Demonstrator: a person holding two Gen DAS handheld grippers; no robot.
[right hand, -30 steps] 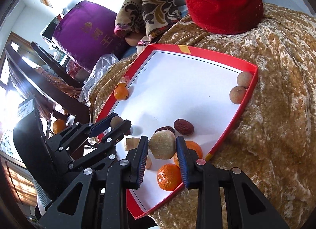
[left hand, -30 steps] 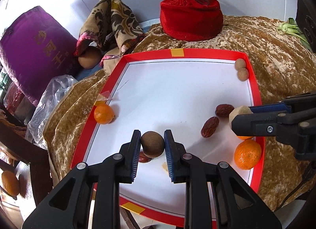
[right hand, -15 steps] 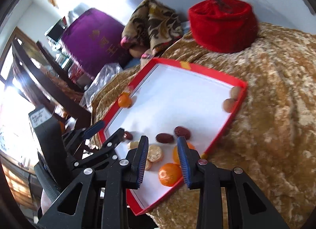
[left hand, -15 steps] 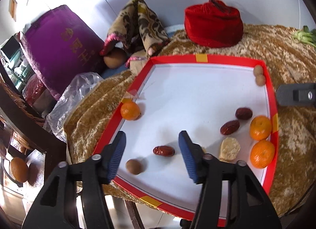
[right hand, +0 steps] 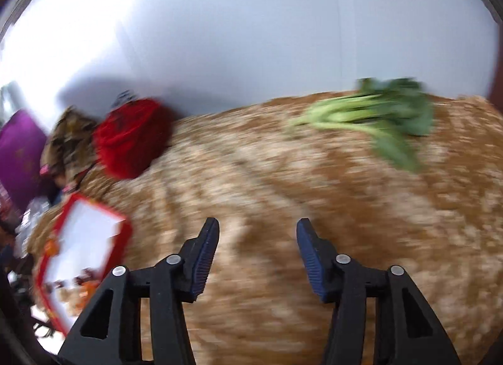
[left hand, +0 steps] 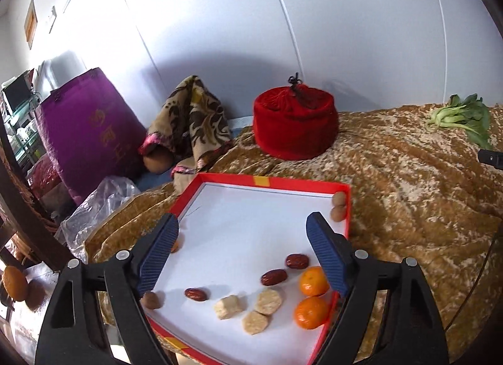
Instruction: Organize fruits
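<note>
A red-rimmed white tray [left hand: 273, 181] lies on a gold cloth. On it are two oranges [left hand: 313, 276], three red dates [left hand: 274, 277], three pale peeled pieces [left hand: 268, 301], a brown round fruit [left hand: 152, 300] at the near left edge, and two small brown fruits [left hand: 338, 206] at the far right corner. A third orange [left hand: 174, 246] is half hidden behind my left finger. My left gripper [left hand: 242, 237] is open and empty above the tray. My right gripper [right hand: 257, 244] is open and empty over bare cloth; the tray [right hand: 124, 233] shows blurred at its left.
A red round hat [left hand: 295, 126] and a patterned cloth [left hand: 191, 119] lie behind the tray. A purple bag [left hand: 85, 135] and clear plastic [left hand: 97, 201] are at the left. Green leafy vegetables [right hand: 377, 113] lie at the far right of the cloth.
My left gripper let go of the brown round fruit, opened wide and pulled back. My right gripper let go of the pale piece and swung right, off the tray.
</note>
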